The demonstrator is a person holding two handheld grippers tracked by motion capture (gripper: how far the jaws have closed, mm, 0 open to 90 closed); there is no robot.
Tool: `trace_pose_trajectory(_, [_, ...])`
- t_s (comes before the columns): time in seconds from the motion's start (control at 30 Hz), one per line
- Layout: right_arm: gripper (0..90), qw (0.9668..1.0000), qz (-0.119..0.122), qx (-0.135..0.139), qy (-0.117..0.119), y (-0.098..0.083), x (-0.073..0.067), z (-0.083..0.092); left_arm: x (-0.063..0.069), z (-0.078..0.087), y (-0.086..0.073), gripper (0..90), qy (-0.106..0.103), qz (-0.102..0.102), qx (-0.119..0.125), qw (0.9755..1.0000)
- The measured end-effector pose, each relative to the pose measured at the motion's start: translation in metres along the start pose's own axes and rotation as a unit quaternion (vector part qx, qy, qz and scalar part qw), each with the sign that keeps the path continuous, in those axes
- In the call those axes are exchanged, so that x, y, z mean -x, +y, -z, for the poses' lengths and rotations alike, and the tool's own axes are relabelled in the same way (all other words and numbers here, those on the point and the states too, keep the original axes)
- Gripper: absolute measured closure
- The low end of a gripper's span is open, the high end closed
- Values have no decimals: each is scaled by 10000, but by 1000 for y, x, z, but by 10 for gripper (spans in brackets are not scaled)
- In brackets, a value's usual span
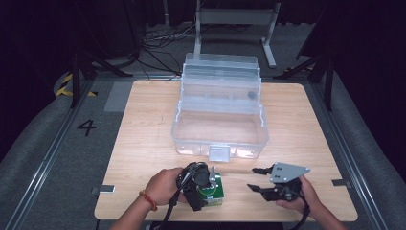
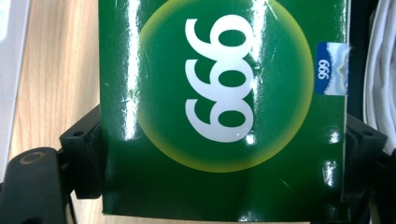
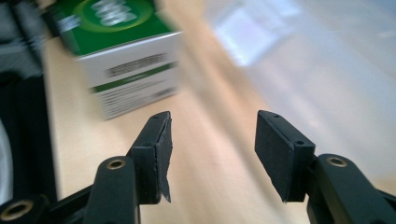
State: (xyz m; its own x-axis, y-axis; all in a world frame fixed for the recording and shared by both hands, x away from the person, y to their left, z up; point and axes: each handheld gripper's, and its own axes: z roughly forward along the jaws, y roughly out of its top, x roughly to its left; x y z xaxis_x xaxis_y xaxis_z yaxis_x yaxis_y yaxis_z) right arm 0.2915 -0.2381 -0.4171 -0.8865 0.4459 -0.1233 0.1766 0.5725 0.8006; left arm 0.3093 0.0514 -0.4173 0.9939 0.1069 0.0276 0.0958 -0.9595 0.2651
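Observation:
A green carton (image 1: pixel 215 192) printed "999" lies on the wooden table (image 1: pixel 143 143) near its front edge. My left gripper (image 1: pixel 203 184) comes down over it from above. In the left gripper view the carton's glossy green top (image 2: pixel 224 93) sits between the two black jaws, which press on its two sides, so that gripper (image 2: pixel 224 144) is shut on it. My right gripper (image 1: pixel 252 178) is a little to the right of the carton, pointing left at it. It stands open (image 3: pixel 212 140) with nothing between its pads, and the carton's white side (image 3: pixel 130 79) lies ahead of it.
A clear plastic storage box (image 1: pixel 218 143) with its lid tipped back stands open in the middle of the table, its latch facing the front. A metal stand (image 1: pixel 234 19) and cables lie on the floor beyond the table.

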Motion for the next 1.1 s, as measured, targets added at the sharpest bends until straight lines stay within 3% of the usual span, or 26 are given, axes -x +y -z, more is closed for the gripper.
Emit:
trace_pose_trajectory(0.07, [467,9993,-181,93,-327,1,12,12,1,1,-3,152,-15,8,-52,10000])
trace_pose_trajectory(0.13, [466,9979,-342,240,-497,2,22,22,2,2,-5,152,-8,29,-25,10000])
trace_pose_trajectory(0.2, [463,9948,-589,346,-760,5,35,32,3,2,-8,153,-19,75,29,10000])
trace_pose_trajectory(0.23, [463,9948,-589,346,-760,5,35,32,3,2,-8,153,-19,75,29,10000])
trace_pose_trajectory(0.3, [447,9911,-741,317,-1063,11,49,37,3,3,-9,154,-17,70,-14,10000])
trace_pose_trajectory(0.33, [447,9911,-741,317,-1063,11,49,37,3,3,-9,155,-17,70,-14,10000])
trace_pose_trajectory(0.4, [442,9875,-940,294,-1234,17,64,35,3,2,-9,154,-31,89,-37,9999])
trace_pose_trajectory(0.43, [442,9875,-940,294,-1234,17,64,35,3,2,-8,154,-33,78,-53,9999])
trace_pose_trajectory(0.5, [438,9853,-1187,158,-1221,22,80,26,3,3,-8,155,-61,71,-114,9999])
trace_pose_trajectory(0.6, [449,9831,-1229,40,-1356,24,93,14,3,3,-7,155,-52,62,-191,9998])
trace_pose_trajectory(0.7, [458,9813,-1313,-47,-1406,24,103,7,3,2,-7,156,-66,64,-141,9999])
trace_pose_trajectory(0.93, [473,9735,-1794,-271,-1395,17,132,-15,3,2,-10,155,-66,117,-52,9999])
trace_pose_trajectory(1.1, [483,9732,-1973,-337,-1130,15,139,-28,3,2,-12,155,-50,194,-1,9998])
